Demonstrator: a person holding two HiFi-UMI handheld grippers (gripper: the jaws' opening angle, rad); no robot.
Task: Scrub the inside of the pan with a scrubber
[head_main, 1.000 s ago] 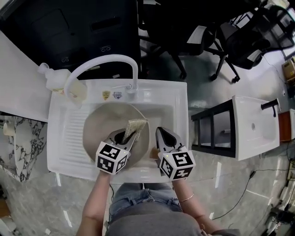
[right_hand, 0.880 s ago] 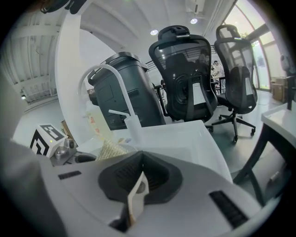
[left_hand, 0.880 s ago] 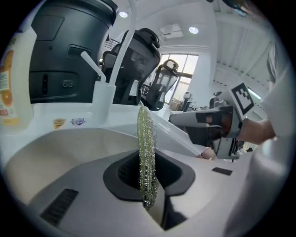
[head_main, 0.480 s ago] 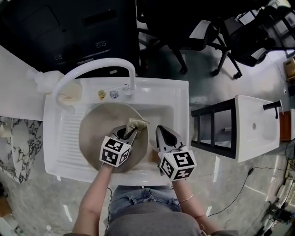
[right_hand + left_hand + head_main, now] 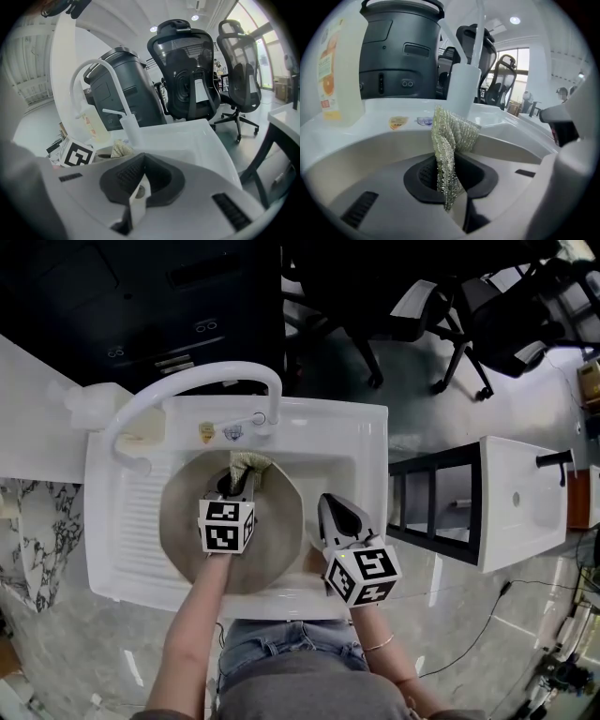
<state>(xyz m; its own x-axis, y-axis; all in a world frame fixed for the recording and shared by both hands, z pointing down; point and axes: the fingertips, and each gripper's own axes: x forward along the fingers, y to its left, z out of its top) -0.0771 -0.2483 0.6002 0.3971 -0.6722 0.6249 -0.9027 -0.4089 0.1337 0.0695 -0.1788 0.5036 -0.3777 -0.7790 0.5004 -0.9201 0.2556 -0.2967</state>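
the scrubber [image 5: 447, 140] is rough, glittery woven mesh. the pan [image 5: 183, 521] looks matt grey-beige. the sink [image 5: 366, 442] is smooth glossy white, as is the tap [image 5: 275, 399] at the pan's 12 o'clock.

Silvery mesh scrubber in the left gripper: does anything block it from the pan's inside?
Nothing visible does. The silvery mesh scrubber, clamped in the left gripper, hangs at the far rim of the round grey pan.
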